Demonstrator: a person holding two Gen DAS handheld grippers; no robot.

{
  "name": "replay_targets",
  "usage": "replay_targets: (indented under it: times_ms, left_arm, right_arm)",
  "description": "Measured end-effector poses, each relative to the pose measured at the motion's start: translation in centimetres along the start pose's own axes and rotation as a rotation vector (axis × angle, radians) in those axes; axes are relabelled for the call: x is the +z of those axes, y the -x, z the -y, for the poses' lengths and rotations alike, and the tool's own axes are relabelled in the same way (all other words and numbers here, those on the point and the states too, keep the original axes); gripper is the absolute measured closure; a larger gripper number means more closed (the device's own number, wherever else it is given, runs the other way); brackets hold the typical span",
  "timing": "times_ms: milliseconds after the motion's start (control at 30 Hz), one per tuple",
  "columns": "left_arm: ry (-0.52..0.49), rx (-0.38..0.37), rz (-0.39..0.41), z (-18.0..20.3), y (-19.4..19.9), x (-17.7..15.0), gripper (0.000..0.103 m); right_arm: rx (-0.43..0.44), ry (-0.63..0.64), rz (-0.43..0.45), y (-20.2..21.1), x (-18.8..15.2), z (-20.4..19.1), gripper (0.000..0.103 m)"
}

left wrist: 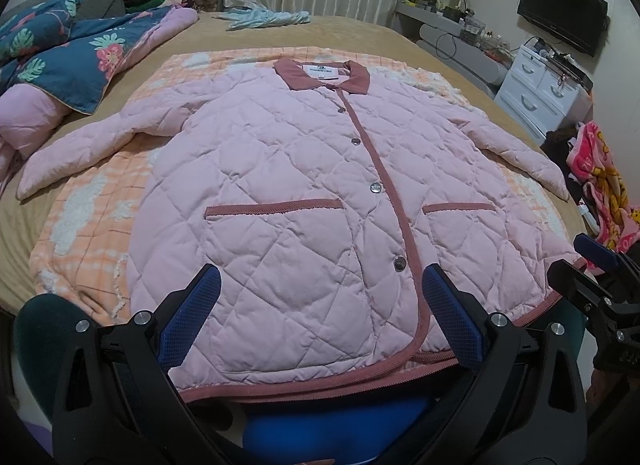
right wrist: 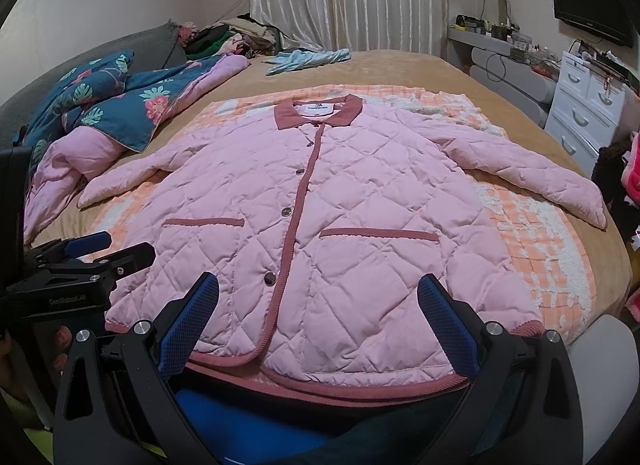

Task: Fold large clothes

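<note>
A: Jacket (left wrist: 304, 185) first: I count one, a pink quilted one, lying flat and face up on an orange-and-white checked blanket (left wrist: 92, 225) on the bed (left wrist: 360, 31).

B: How does it look, from the left side to the right?

A: Two sleeves are spread out, one to each side. Two front pockets (left wrist: 276, 207) have dark rose trim, and the same trim runs down the front edge, around the hem and on the collar (left wrist: 322, 75). I count four metal snap buttons (left wrist: 375, 187) down the front, and it seems closed. The hem is nearest to the cameras.

B: And the grippers?

A: Two. The left gripper (left wrist: 320, 317) is released, with its blue pads wide apart above the hem, and it holds nothing. The right gripper (right wrist: 318, 317) is also spread open over the hem, empty. In the right wrist view the left gripper shows at the left edge.

B: Any writing?

A: A white label (left wrist: 321, 71) sits inside the collar, but its print is too small to read. On the black body of the left gripper there is pale lettering which I cannot read with certainty.

B: What else is around?

A: One floral blue quilt (left wrist: 60, 45) is at the left, one light blue cloth (left wrist: 266, 19) is at the far side of the bed, and one white drawer unit (left wrist: 538, 89) is at the right.
</note>
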State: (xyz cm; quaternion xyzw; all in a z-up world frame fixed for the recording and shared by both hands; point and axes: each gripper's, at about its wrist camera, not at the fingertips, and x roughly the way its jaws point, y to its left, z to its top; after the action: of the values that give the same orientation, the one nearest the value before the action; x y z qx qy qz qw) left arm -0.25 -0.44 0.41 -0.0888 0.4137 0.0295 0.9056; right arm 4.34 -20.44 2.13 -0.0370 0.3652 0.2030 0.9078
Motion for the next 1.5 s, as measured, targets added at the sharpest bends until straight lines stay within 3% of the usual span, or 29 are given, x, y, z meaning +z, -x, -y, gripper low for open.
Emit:
replay_targets:
  times_ms: [1000, 1500]
  left_arm:
    - [-0.003, -0.002, -0.005, 0.0, -0.5, 0.2, 0.009]
    - [-0.009, -0.027, -0.019, -1.0, -2.8, 5.9, 0.009]
  right_arm:
    - [0.006, -0.007, -0.014, -1.0, 0.6, 0.3, 0.004]
    - [0.004, 0.016, -0.018, -3.6, 5.7, 0.8, 0.004]
